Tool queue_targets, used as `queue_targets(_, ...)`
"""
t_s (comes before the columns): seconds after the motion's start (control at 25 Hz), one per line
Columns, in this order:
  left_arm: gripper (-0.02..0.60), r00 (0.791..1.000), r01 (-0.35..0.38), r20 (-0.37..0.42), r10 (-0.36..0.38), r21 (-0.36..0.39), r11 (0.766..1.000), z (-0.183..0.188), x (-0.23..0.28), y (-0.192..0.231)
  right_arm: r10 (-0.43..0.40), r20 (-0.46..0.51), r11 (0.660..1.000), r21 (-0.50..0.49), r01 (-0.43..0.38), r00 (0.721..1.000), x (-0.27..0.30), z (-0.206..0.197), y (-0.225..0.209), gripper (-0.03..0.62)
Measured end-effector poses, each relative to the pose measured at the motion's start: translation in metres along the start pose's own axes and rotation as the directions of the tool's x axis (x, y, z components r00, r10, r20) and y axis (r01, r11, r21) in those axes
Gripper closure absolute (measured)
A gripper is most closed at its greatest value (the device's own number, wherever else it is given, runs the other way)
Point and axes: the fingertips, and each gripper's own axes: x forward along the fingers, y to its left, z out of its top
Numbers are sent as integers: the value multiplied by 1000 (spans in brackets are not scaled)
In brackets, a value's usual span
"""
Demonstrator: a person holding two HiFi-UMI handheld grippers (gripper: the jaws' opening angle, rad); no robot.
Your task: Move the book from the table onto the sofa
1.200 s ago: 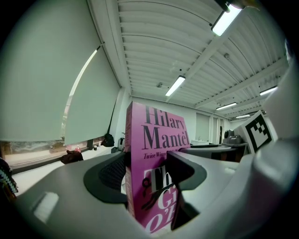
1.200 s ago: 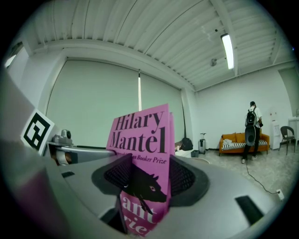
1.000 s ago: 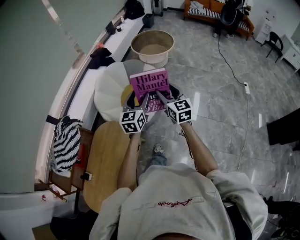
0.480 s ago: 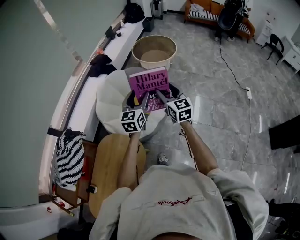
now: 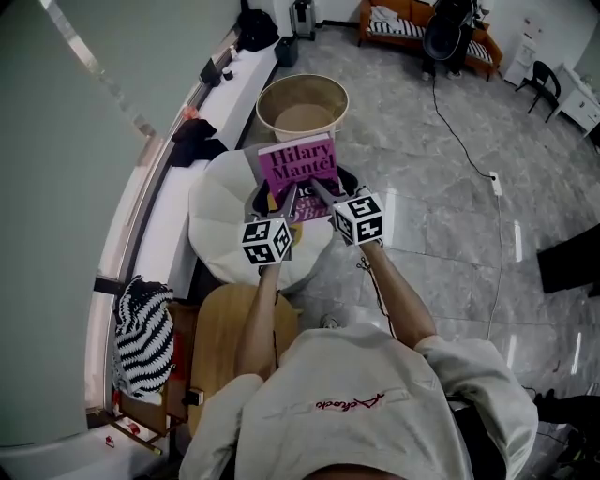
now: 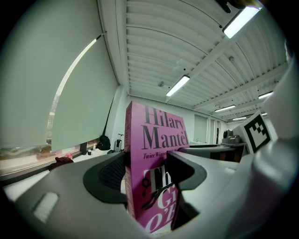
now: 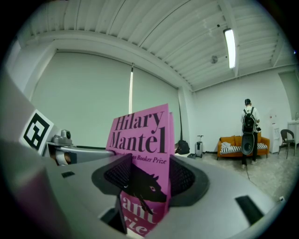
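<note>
Over white table (image 5: 220, 202), book (image 5: 297, 167) cover-up, long axis pointing away

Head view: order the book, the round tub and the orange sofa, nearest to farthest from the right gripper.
1. The book: clamped in the right gripper, directly ahead of it.
2. The round tub: on the floor beyond the book, higher in the picture.
3. The orange sofa: at the far end of the room, top edge.

Book (image 5: 298, 164) lower cover hidden behind jaws; sofa (image 5: 389, 26) cut off by top edge.
</note>
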Motion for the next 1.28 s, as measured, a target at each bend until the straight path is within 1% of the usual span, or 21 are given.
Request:
queue_targets(0.56, 313, 999, 41, -17, -41, -5, 999, -11, 21, -2, -40, -8, 999, 18, 40, 999, 4, -12, -18, 341)
queue_targets(0.84, 313, 999, 35, -15, -35, 0, 999, -9, 29, 5, -38, -2, 999, 21, 38, 999, 14, -11, -22, 341)
queue_targets(1.12, 313, 999, 32, -19, -32, -4, 999, -10, 58, 15, -36, -8, 999, 25, 36, 999, 37, -13, -43, 340)
queue_targets(1.28, 313, 999, 32, -18, -32, -7, 999, -8, 83, 21, -37, -9, 999, 23, 37, 999, 54, -12, -62, 341)
